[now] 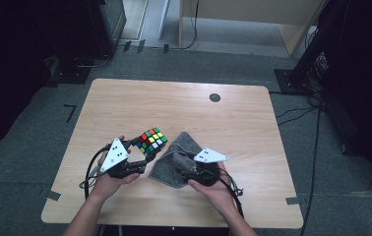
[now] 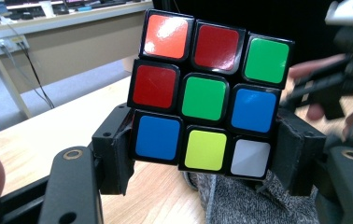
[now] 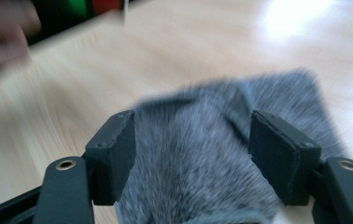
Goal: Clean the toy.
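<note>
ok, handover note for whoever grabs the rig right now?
Left gripper: shut on the puzzle cube, pads on its two sides, cube lifted off the table.
Right gripper: jaws open, standing over the grey cloth, not pinching it.
Cloth lies rumpled on the table near the front edge, right of the cube.
Done: cube picked up.
Left: probably grip the cloth, then bring cube and cloth together, perhaps to wipe or wrap it.

Cube (image 1: pixel 151 140) left of cloth (image 1: pixel 174 164)
</note>
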Demonstrator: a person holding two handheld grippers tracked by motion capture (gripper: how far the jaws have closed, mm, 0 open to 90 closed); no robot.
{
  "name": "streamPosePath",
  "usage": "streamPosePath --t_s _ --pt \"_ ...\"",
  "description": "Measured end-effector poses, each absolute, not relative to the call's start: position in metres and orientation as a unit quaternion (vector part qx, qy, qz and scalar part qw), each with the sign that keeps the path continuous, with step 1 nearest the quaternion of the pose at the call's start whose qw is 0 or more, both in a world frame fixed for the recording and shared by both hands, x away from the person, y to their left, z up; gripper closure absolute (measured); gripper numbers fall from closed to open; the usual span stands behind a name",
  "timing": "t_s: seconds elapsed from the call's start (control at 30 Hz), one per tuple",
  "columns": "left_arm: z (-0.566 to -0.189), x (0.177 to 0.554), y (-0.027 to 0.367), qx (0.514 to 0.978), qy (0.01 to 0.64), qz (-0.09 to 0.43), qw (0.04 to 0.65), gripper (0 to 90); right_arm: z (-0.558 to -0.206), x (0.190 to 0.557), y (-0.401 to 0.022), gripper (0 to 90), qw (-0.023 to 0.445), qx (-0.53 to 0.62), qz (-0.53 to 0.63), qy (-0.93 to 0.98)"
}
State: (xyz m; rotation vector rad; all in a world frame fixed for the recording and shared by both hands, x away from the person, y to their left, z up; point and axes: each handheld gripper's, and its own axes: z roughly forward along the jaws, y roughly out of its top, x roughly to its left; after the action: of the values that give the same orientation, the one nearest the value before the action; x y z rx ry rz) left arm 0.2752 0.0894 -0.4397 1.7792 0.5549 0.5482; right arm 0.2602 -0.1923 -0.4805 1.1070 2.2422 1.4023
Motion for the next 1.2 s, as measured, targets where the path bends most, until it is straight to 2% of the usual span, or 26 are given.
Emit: streamPosePath --t_s 0.1,0.13,0.17,0.23,0.3,0.37,0.4,0.43,0.47,0.5,0.7,0.83,0.9,1.13,1.2 --pt "-0.44 0.276 0.089 0.756 0.237 0.228 0.566 33.9 -0.488 0.261 -0.186 35.7 0.138 0.377 0.467 0.788" --pt "-0.44 0.275 0.089 0.757 0.236 0.225 0.567 33.9 -0.491 0.261 -0.184 42.3 0.144 0.372 0.456 0.796" --pt "-0.44 0.275 0.089 0.757 0.235 0.223 0.568 33.9 -0.494 0.26 -0.182 60.5 0.166 0.368 0.433 0.806" --pt "-0.44 0.274 0.088 0.758 0.232 0.22 0.568 33.9 -0.491 0.26 -0.187 69.5 0.15 0.369 0.432 0.81" --pt "-0.441 0.274 0.088 0.759 0.233 0.219 0.568 33.9 -0.488 0.26 -0.192 71.1 0.147 0.371 0.433 0.808" --pt "-0.441 0.275 0.088 0.759 0.236 0.218 0.567 33.9 -0.48 0.258 -0.203 69.9 0.154 0.373 0.432 0.807" --pt "-0.441 0.276 0.089 0.759 0.237 0.215 0.567 33.9 -0.47 0.256 -0.215 61.0 0.159 0.374 0.444 0.798" --pt "-0.441 0.276 0.089 0.759 0.237 0.215 0.567 33.9 -0.467 0.256 -0.218 56.8 0.158 0.375 0.452 0.794" --pt "-0.441 0.276 0.09 0.759 0.237 0.213 0.567 33.9 -0.467 0.256 -0.218 56.8 0.158 0.375 0.452 0.794" --pt "-0.441 0.276 0.09 0.759 0.238 0.212 0.568 33.9 -0.461 0.256 -0.22 42.2 0.162 0.371 0.47 0.785" --pt "-0.443 0.276 0.088 0.763 0.235 0.207 0.565 33.9 -0.473 0.264 -0.197 21.1 0.18 0.359 0.465 0.789" --pt "-0.445 0.277 0.086 0.766 0.234 0.204 0.563 33.9 -0.487 0.271 -0.184 16.6 0.194 0.381 0.451 0.783" --pt "-0.446 0.277 0.085 0.767 0.233 0.203 0.562 33.9 -0.499 0.274 -0.171 17.2 0.202 0.381 0.424 0.796" --pt "-0.447 0.278 0.089 0.765 0.241 0.202 0.562 33.9 -0.521 0.277 -0.17 23.8 0.207 0.404 0.36 0.815" --pt "-0.446 0.277 0.09 0.764 0.24 0.204 0.564 33.9 -0.522 0.275 -0.174 29.2 0.194 0.408 0.37 0.812"
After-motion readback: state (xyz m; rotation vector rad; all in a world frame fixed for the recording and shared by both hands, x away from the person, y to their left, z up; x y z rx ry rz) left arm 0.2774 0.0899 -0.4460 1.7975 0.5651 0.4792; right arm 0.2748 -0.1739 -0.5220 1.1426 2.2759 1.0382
